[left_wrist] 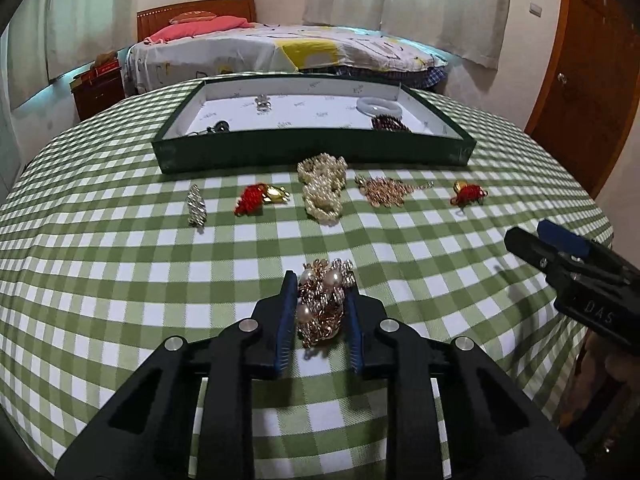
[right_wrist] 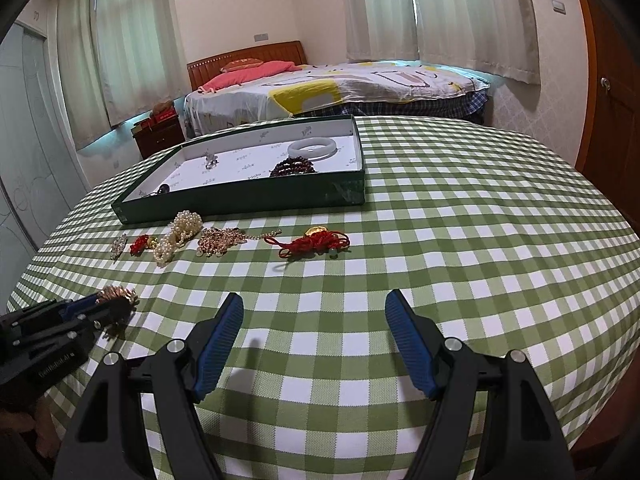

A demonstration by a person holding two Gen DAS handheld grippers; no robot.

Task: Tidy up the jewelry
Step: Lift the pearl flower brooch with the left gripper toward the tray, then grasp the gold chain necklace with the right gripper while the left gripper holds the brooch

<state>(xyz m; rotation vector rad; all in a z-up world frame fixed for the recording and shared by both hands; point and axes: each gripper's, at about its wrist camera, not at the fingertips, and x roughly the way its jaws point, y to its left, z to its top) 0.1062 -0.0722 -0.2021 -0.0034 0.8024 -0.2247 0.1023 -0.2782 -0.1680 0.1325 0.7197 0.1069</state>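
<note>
Green-checked cloth covers the bench (left_wrist: 120, 280) in a bedroom. Near its front edge, the left gripper (left_wrist: 320, 312) is clamped on a gold chain with pearls (left_wrist: 322, 300), likely so it can go into the tray (left_wrist: 316, 150) toward the far edge, where a bangle (left_wrist: 378, 105) already lies. Other pieces wait in a row just before the tray. Well apart, the right gripper (right_wrist: 316, 340) hangs with jaws apart, holding nothing.
</note>
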